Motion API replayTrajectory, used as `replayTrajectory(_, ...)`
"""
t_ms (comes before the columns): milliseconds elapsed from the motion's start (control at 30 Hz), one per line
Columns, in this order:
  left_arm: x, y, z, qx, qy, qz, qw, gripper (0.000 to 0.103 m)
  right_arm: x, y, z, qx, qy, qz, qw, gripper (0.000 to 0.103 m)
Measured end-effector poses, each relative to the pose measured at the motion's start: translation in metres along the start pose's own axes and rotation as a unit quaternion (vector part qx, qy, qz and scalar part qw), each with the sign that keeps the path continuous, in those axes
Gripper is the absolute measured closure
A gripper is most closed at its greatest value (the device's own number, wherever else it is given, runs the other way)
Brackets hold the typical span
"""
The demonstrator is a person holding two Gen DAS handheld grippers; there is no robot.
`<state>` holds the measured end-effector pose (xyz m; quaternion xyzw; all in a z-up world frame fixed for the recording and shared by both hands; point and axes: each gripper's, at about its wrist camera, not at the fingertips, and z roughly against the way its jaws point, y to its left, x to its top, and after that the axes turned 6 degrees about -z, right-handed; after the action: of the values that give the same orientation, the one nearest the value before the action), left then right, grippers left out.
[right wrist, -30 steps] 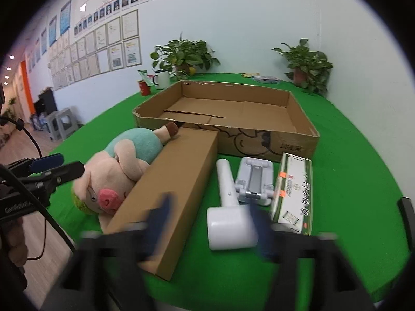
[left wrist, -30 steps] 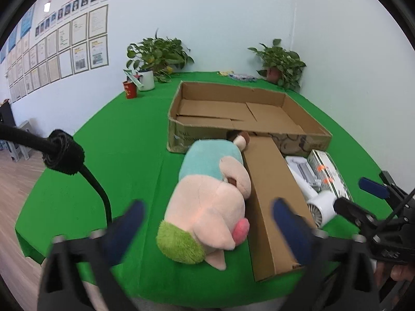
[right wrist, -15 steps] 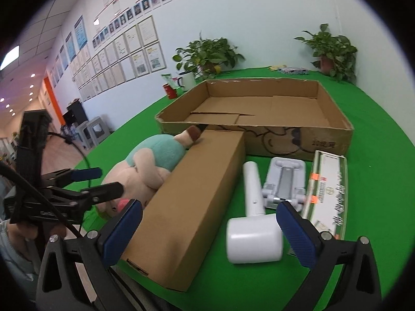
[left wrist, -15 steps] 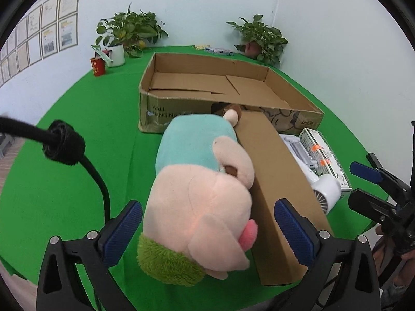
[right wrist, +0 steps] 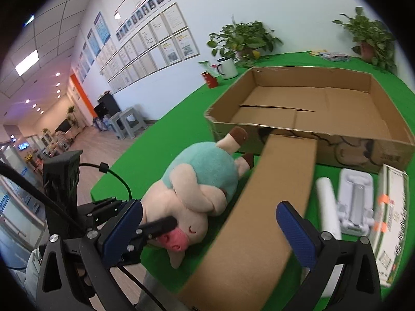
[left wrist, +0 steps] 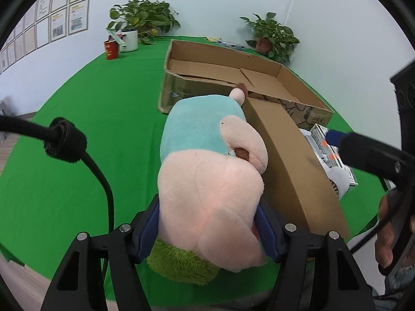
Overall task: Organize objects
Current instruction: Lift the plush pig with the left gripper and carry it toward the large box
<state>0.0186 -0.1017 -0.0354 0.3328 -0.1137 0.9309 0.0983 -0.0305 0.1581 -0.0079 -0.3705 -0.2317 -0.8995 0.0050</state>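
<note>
A plush pig [left wrist: 207,176] with a teal body lies on the green table, pressed against a long closed cardboard box [left wrist: 290,171]. My left gripper [left wrist: 207,233] is closing on the pig's head, and its blue pads touch both sides of the plush. From the right wrist view, the pig [right wrist: 199,181] lies left of the long box [right wrist: 259,220]. My right gripper [right wrist: 210,233] stands wide open over the near end of that box, gripping nothing. A left finger [right wrist: 155,226] shows at the pig's snout.
A wide, open cardboard box [right wrist: 337,150] sits behind the long box. To the right lie a white handheld fan [right wrist: 326,207], a white stand [right wrist: 355,199] and a green-white carton [right wrist: 391,223]. Potted plants [left wrist: 142,23], a red cup [left wrist: 111,49] and a white mug stand at the far edge.
My left gripper came down over the pig's head and its jaws narrowed onto it. My right gripper swung left, from the fan to the long box.
</note>
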Motion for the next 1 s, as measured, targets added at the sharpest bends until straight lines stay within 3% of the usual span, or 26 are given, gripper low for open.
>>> replayTrajectory(133, -0.010, 0.005, 0.021, 0.033, 0.003, 0.005, 0.9994, 0.039, 0.015, 0.018, -0.020, 0.046, 0.035, 0.025, 0.998, 0.001)
replayTrajectory(400, -0.026, 0.018, 0.040, 0.035, 0.012, 0.042, 0.9984, 0.039, 0.025, 0.049, -0.096, 0.122, 0.180, 0.036, 0.975, 0.001)
replayTrajectory(467, -0.025, 0.020, 0.040, 0.034, 0.014, 0.046, 0.9983, 0.039, 0.023, 0.057, -0.105, 0.117, 0.202, 0.048, 0.971, 0.000)
replayTrajectory(633, -0.023, 0.014, 0.039, 0.039, 0.015, 0.034, 0.9985, 0.039, 0.017, 0.060, -0.108, 0.056, 0.227, 0.068, 0.970, 0.001)
replayTrajectory(800, -0.018, 0.010, 0.039, 0.043, 0.012, 0.035, 0.9984, 0.043, 0.011, 0.051, -0.101, 0.053, 0.226, 0.058, 0.971, 0.004)
replayTrajectory(1000, -0.015, -0.007, 0.046, 0.061, 0.000, 0.017, 0.9980, 0.046, 0.010, 0.045, -0.090, 0.048, 0.199, 0.069, 0.976, 0.017)
